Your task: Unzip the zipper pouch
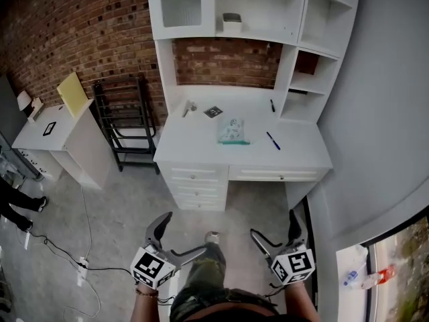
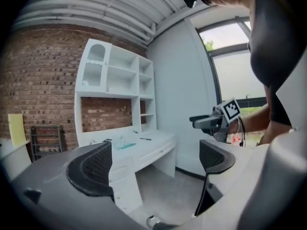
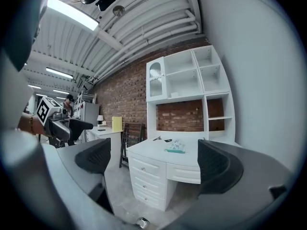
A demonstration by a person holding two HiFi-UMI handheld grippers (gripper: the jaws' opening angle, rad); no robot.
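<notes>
The zipper pouch [image 1: 233, 132], pale and see-through with a teal edge, lies flat near the middle of the white desk [image 1: 201, 146]. It shows small in the left gripper view [image 2: 125, 145] and in the right gripper view [image 3: 175, 147]. Both grippers hang well short of the desk, over the floor by my legs. My left gripper [image 1: 182, 237] [image 2: 156, 159] is open with nothing between its jaws. My right gripper [image 1: 275, 225] [image 3: 153, 159] is open and empty too. Each gripper shows in the other's view: the right gripper [image 2: 211, 121], the left gripper [image 3: 57, 123].
On the desk lie a blue pen [image 1: 273, 140], a dark pen [image 1: 272, 104], a square marker tag [image 1: 213, 112] and a small metal tool [image 1: 190, 107]. A hutch of shelves [image 1: 261, 12] rises behind. A black folding rack [image 1: 127, 123], a low white cabinet [image 1: 60, 136] and floor cables [image 1: 74, 257] are to the left.
</notes>
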